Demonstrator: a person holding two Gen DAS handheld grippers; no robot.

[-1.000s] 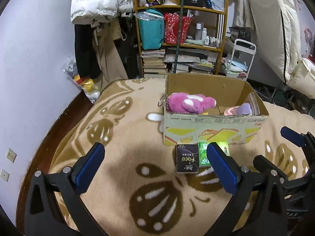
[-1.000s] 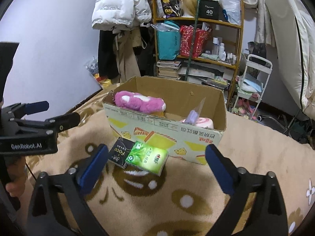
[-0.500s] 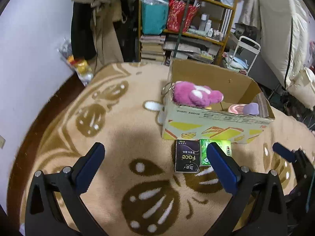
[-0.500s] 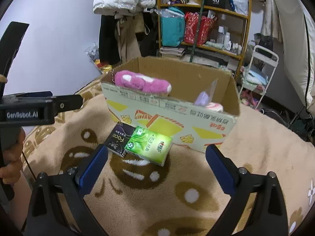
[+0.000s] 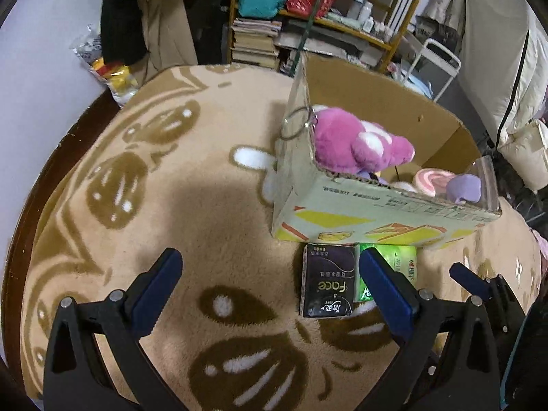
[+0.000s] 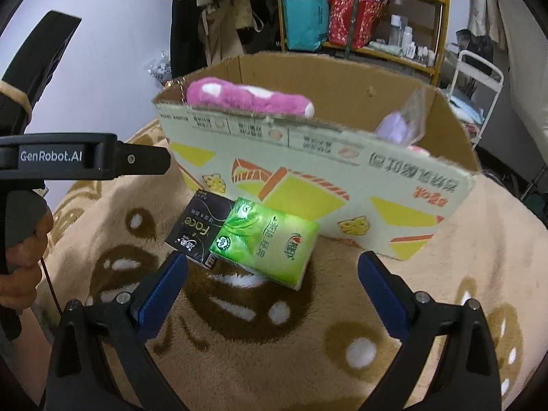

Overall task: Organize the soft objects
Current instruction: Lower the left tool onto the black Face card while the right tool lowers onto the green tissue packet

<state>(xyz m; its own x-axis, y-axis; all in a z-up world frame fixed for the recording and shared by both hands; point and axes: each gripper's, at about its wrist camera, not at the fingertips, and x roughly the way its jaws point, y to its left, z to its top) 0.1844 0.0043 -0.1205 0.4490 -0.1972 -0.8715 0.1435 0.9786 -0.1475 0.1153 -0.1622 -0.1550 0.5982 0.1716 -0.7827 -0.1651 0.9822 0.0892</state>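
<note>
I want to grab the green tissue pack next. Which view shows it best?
The right wrist view: the green plastic tissue pack shows whole, unobstructed. In the left wrist view, the left tool's blue finger hides part of it.

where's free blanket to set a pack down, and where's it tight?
Free: blanket left of the box, and the near stretch between the packs and both open grippers. Tight: the black pack and green pack lie side by side against the box front.
</note>
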